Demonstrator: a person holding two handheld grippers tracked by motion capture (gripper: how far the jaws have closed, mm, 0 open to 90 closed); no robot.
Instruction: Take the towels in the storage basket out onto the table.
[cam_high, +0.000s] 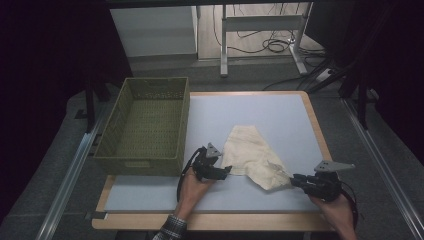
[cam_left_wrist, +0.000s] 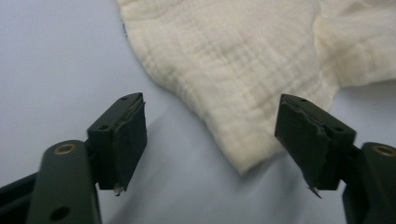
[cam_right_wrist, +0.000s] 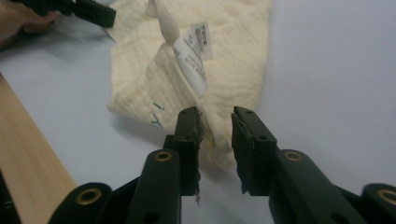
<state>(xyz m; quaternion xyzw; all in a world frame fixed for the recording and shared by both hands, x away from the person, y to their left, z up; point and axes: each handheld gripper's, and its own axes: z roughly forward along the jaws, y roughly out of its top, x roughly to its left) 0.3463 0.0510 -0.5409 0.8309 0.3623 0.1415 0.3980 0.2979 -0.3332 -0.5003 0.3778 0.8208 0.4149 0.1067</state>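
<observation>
A cream, crinkled cloth (cam_high: 252, 155) lies crumpled on the pale blue mat (cam_high: 280, 115). My left gripper (cam_high: 226, 170) sits at the cloth's near left corner. In the left gripper view its jaws (cam_left_wrist: 210, 140) stand wide open, and that corner of the cloth (cam_left_wrist: 243, 60) lies between them untouched. My right gripper (cam_high: 293, 180) is at the cloth's near right corner. Its jaws (cam_right_wrist: 215, 116) stand a little apart, with the edge of the cloth (cam_right_wrist: 149, 79) in the narrow gap and not clamped. A white care label (cam_right_wrist: 194, 60) lies on the cloth just beyond them.
A green woven basket (cam_high: 145, 125) stands at the left of the table, close behind my left hand. The table's wooden rim (cam_high: 210, 220) runs along the near edge. In the right gripper view the other gripper (cam_right_wrist: 88, 11) shows at the top left.
</observation>
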